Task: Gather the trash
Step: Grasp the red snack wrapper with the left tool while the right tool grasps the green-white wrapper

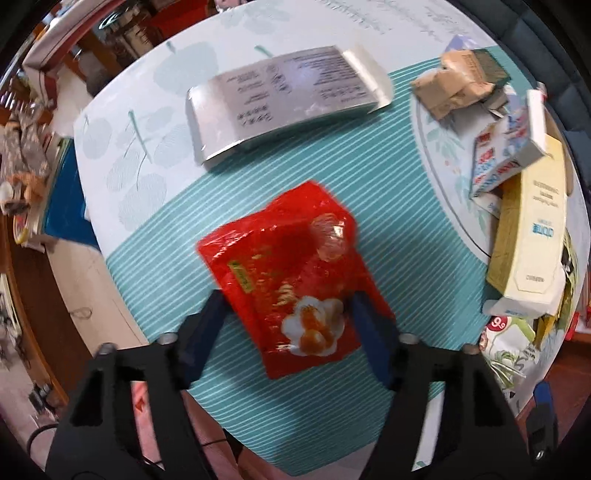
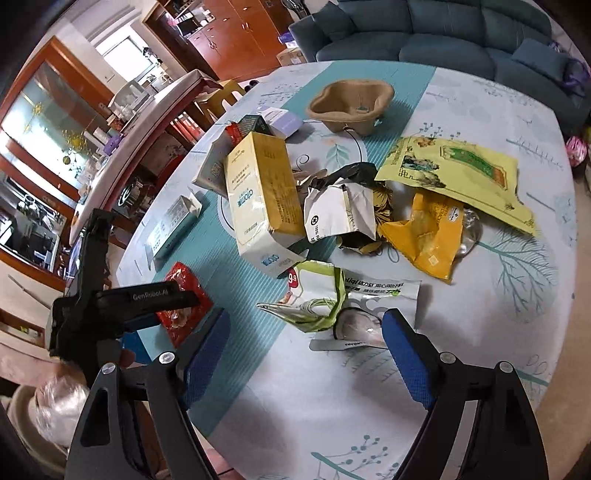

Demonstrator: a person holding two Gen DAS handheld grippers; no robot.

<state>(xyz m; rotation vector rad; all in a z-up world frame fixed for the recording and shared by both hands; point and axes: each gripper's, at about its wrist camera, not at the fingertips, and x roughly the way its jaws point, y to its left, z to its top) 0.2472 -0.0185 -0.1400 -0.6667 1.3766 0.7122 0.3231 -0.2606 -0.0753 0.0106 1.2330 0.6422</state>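
Observation:
A red crinkled snack wrapper lies on the teal striped cloth. My left gripper is open, its blue fingers on either side of the wrapper's near end; I cannot tell if they touch it. The wrapper also shows in the right wrist view, partly hidden by the left gripper's black body. My right gripper is open and empty, just above a white and green torn bag. A pile of trash stands beyond: a yellow and white carton, a white crumpled pack, an orange pouch, a yellow bag.
A grey flattened box lies past the wrapper. A brown pulp tray stands at the back of the round table. A blue sofa is behind it. A cabinet and shelves stand to the left.

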